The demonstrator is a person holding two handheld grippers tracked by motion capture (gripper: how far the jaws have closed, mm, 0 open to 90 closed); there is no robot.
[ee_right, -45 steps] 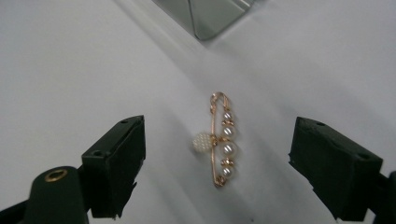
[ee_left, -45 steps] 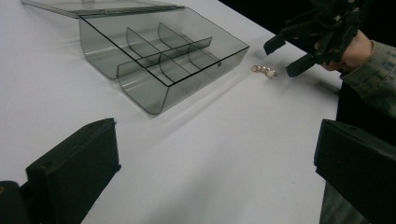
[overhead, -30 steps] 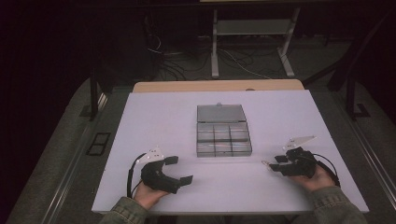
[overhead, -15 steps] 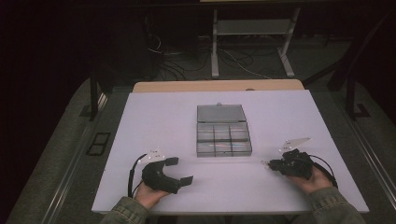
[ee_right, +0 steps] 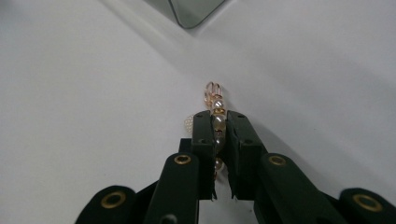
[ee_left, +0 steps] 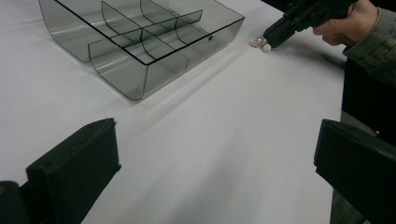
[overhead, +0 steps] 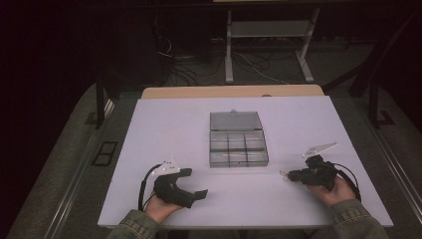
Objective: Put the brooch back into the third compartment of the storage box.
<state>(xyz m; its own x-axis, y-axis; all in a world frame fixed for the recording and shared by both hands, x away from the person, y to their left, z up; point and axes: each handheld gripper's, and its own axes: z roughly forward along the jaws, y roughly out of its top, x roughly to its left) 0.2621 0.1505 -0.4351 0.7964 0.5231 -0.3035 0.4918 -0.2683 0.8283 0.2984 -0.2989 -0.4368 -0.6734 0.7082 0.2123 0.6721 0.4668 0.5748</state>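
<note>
Right now the right gripper (ee_right: 218,122) is clamped on a pearl-and-gold bead piece (ee_right: 216,112), jaws nearly together with the beads pinched between them. Gold loop end of the piece sticks out just past the jaw tips; another bead shows below, between the jaws. A small white beaded bit peeks out at the left jaw's side, touching or just beside it, can't tell which. The piece sits low at the tabletop (ee_right: 84,93), but contact can't be judged from the right gripper view. In the high view the right gripper (overhead: 287,174) points toward the left gripper, with the bead piece (overhead: 283,174) at its tip.

Clear grey compartment box (overhead: 237,144) lies ahead of both grippers, between them, lid open and lying flat behind it. Its compartments look empty in the left gripper view. The box corner (ee_right: 194,11) shows well ahead of the right gripper's tips, apart from the beads.

Left gripper (overhead: 191,183) rests near the tabletop's near edge, jaws spread wide, nothing between them. From the left gripper view, the box (ee_left: 140,42) is ahead to the left, and the right gripper (ee_left: 273,39) is far ahead to the right with the bead piece (ee_left: 259,43) at its tip.
</note>
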